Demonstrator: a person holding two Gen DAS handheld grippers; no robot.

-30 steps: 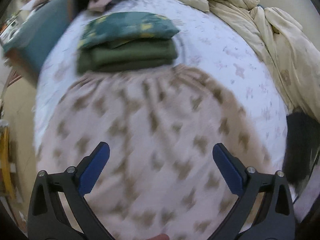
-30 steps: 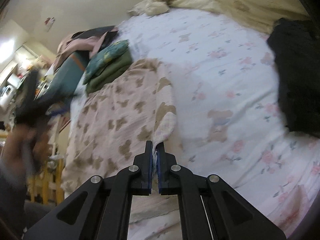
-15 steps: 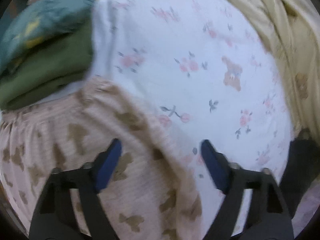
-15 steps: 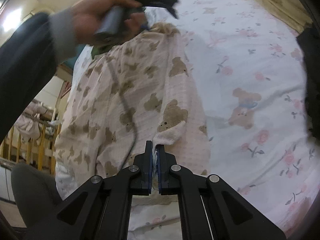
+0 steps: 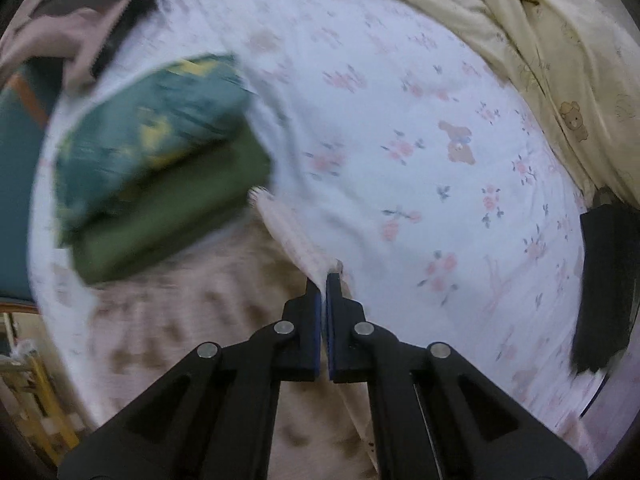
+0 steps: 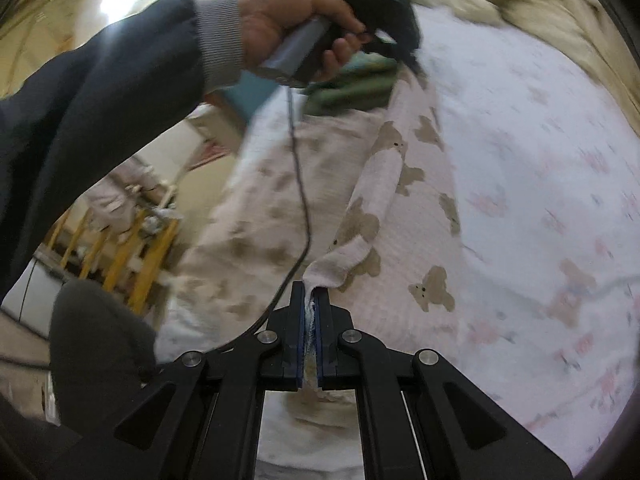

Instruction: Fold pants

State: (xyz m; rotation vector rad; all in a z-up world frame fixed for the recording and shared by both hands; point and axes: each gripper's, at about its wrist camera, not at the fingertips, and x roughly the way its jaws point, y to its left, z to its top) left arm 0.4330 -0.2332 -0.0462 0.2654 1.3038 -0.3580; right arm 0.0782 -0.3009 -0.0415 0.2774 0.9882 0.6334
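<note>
Left gripper (image 5: 323, 280) sits at bottom centre of the left wrist view, pressed together and pinching an edge of the pants (image 5: 224, 292). From the pinch, a raised fold of the pink, bear-printed fabric runs toward the upper left. The rest of the pants lies spread on the bed (image 5: 400, 120) across the lower left of that frame, blurred.

Right gripper (image 6: 309, 294), at bottom centre of the right wrist view, is likewise pressed together, pinching another edge of the pants (image 6: 400, 200). A ridge of fabric rises from the pinch toward the top centre of that frame, where the left hand (image 6: 288, 28) holds its gripper. A cable (image 6: 300, 184) hangs from that hand.

A stack of folded clothes (image 5: 160, 160) lies in the left half of the left wrist view, touching the far edge of the pants. A cream quilt (image 5: 540, 40) fills the upper right. A black garment (image 5: 604, 280) lies at the right edge.
</note>
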